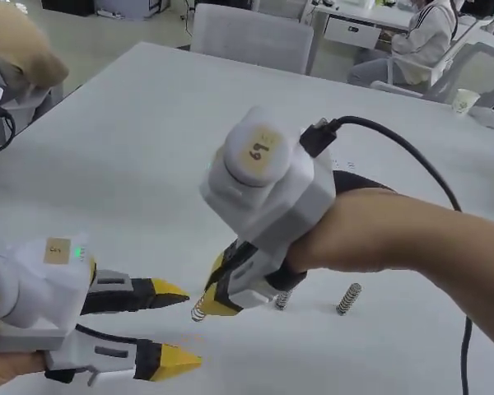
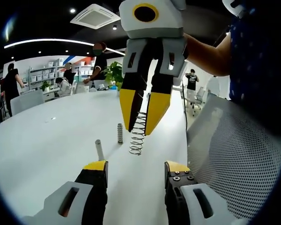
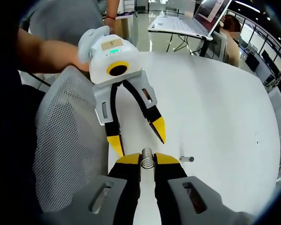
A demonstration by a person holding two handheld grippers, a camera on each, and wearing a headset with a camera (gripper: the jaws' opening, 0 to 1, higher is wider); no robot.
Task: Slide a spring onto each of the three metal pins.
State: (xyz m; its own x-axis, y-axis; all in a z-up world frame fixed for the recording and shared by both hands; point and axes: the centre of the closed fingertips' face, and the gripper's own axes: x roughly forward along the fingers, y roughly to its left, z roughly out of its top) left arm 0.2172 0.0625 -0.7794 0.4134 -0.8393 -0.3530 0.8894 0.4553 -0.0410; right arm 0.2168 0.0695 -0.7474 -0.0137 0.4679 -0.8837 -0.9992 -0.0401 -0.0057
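Observation:
My right gripper is shut on a steel spring, which hangs down from its yellow tips just above the white table. In the left gripper view the right gripper comes down from the top with the spring. A bare metal pin stands close by. Behind it is a pin wearing a spring. Two sprung pins stand to the right of the held spring. My left gripper is open, facing the right one.
The right gripper's black cable loops over the arm. A mesh office chair stands beside the table. A grey chair and a paper cup are at the far edge, with people seated beyond.

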